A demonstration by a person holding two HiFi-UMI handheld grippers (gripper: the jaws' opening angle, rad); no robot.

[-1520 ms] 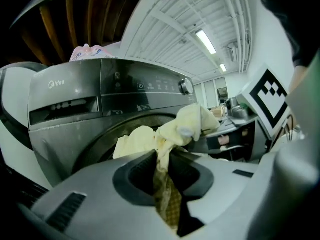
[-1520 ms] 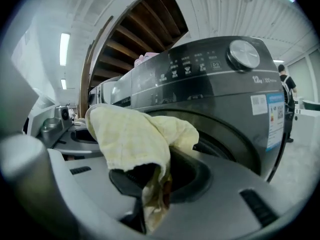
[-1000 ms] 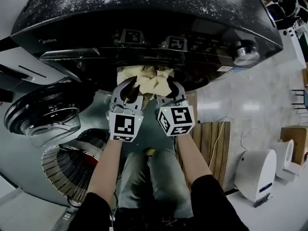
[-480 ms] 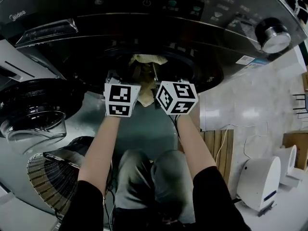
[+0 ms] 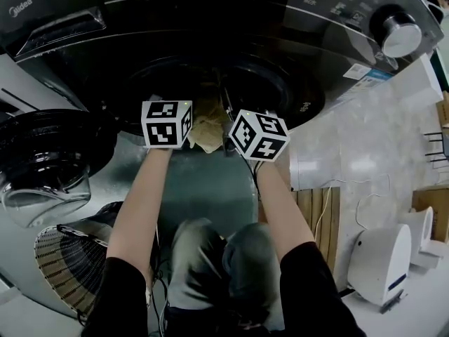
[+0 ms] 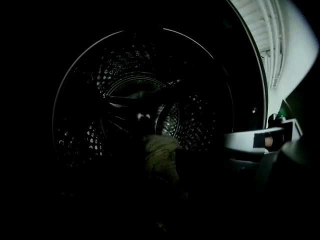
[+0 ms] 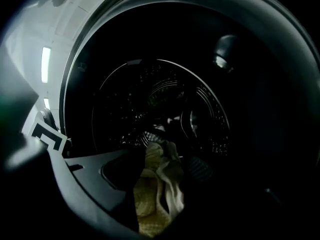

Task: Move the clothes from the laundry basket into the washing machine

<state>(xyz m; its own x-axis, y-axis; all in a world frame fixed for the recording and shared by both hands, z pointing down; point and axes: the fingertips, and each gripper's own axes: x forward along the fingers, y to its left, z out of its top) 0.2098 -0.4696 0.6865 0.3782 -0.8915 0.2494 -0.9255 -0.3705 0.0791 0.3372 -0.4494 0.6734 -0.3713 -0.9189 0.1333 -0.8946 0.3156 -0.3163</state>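
Observation:
A dark front-loading washing machine (image 5: 210,20) fills the top of the head view, its round drum mouth (image 5: 273,83) open. Both grippers reach into that mouth side by side; only their marker cubes show, left (image 5: 166,123) and right (image 5: 258,134). A crumpled pale yellow cloth (image 5: 207,128) hangs between them at the opening's lower lip. In the left gripper view the cloth (image 6: 161,156) lies dimly between the dark, opening jaws of my left gripper (image 6: 160,171). My right gripper (image 7: 160,184) is opening too, with the cloth (image 7: 152,199) draped loosely between its jaws.
The machine's glass door (image 5: 49,153) stands swung open at the left. A ribbed white laundry basket (image 5: 70,265) sits on the floor lower left. A wooden panel (image 5: 316,223) and a white appliance (image 5: 382,258) stand at the right. The perforated drum (image 6: 125,94) is dark inside.
Both grippers have gone forward and down into the drum mouth with the cloth. Their jaws, seen closed on it a second ago, are now hidden behind the cubes.

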